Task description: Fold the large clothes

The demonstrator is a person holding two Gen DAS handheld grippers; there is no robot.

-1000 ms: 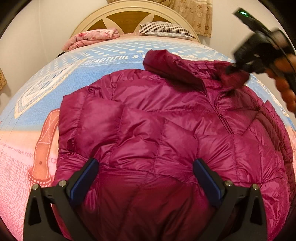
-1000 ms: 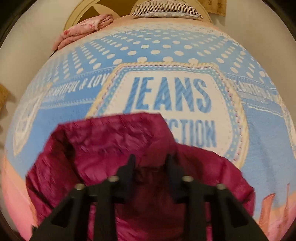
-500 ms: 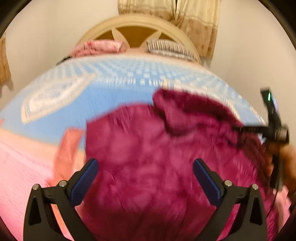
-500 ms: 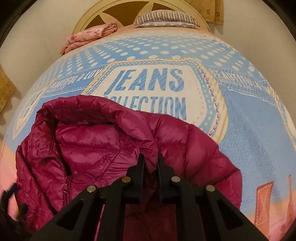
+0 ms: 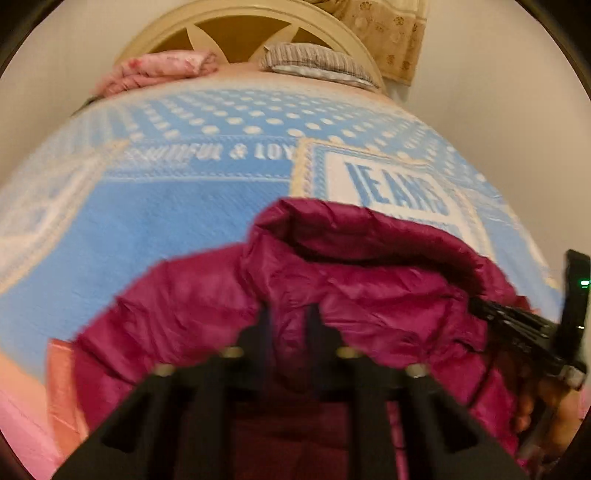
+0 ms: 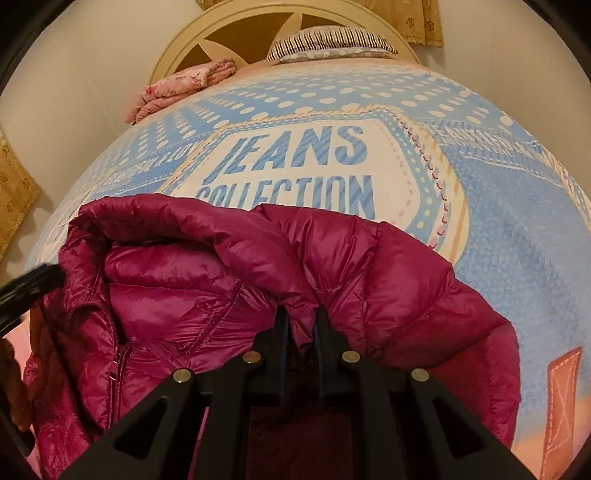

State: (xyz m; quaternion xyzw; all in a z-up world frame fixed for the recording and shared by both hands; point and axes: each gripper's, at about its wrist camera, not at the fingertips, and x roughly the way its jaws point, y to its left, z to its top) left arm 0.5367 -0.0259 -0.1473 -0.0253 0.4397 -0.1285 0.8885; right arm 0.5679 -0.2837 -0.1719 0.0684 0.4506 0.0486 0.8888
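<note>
Magenta down jacket (image 6: 229, 288) lies on the bed (image 6: 509, 236), bunched at the near end of a blue bedspread printed with "JEANS COLLECTION" (image 6: 291, 170). In the right wrist view its collar stands up in a thick roll running from nine o'clock towards the centre, with the zip (image 6: 114, 369) showing at about eight o'clock.

Right gripper (image 6: 300, 321) has its jaws drawn close, with a fold of the jacket's shiny fabric pinched between them near the collar. At nine o'clock in that view the dark, blurred tip of the left gripper (image 6: 33, 284) reaches onto the jacket's edge.

From the left wrist view the picture is smeared, so detail is poor. The left gripper (image 5: 289, 321) has just been closing its jaws, and they now stand narrow with magenta fabric between them; it seems they are clamped on the jacket (image 5: 369, 288), though the blur makes the contact hard to confirm. At three to four o'clock the right gripper (image 5: 509, 317) sits on the jacket's far side, held by a hand (image 5: 535, 406) partly hidden by the cloth.

At the head of the bed, towards twelve o'clock, a striped pillow (image 6: 332, 40) and a folded pink floral quilt (image 6: 184, 88) rest against a cream headboard (image 6: 229, 33). Patterned curtain (image 5: 384, 29) hangs at one o'clock.
</note>
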